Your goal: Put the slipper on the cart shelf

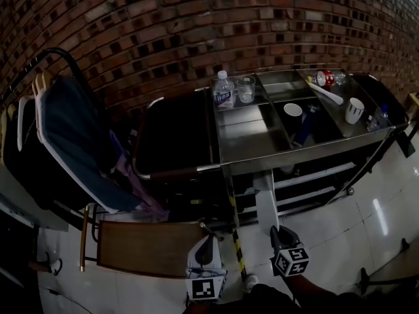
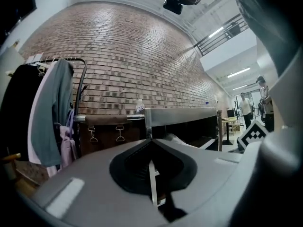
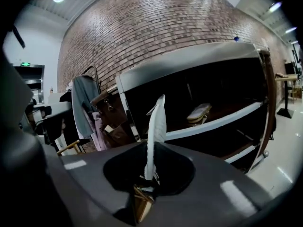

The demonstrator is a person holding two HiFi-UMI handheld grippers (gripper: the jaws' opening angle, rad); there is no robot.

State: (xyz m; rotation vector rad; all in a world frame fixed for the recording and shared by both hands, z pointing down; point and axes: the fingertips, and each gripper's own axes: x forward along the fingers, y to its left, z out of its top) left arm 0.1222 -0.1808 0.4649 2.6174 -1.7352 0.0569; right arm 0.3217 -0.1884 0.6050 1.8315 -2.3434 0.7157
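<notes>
My right gripper (image 1: 277, 235) is shut on a white slipper (image 1: 265, 205), which it holds edge-on in front of the steel cart (image 1: 262, 152). In the right gripper view the slipper (image 3: 155, 136) stands upright between the jaws. Beyond it, a second pale slipper (image 3: 199, 113) lies on the cart's white shelf (image 3: 222, 119). My left gripper (image 1: 207, 244) hangs low on the left of the cart, beside a brown chair. Its jaws (image 2: 152, 183) are shut with nothing between them.
The cart's top trays hold a water bottle (image 1: 224, 90), a glass (image 1: 246, 88) and two white cups (image 1: 292, 110) (image 1: 354, 110). A clothes rack with a blue garment (image 1: 72, 136) stands at the left. The brown chair (image 1: 147, 247) is below it. A brick wall (image 1: 196, 25) is behind.
</notes>
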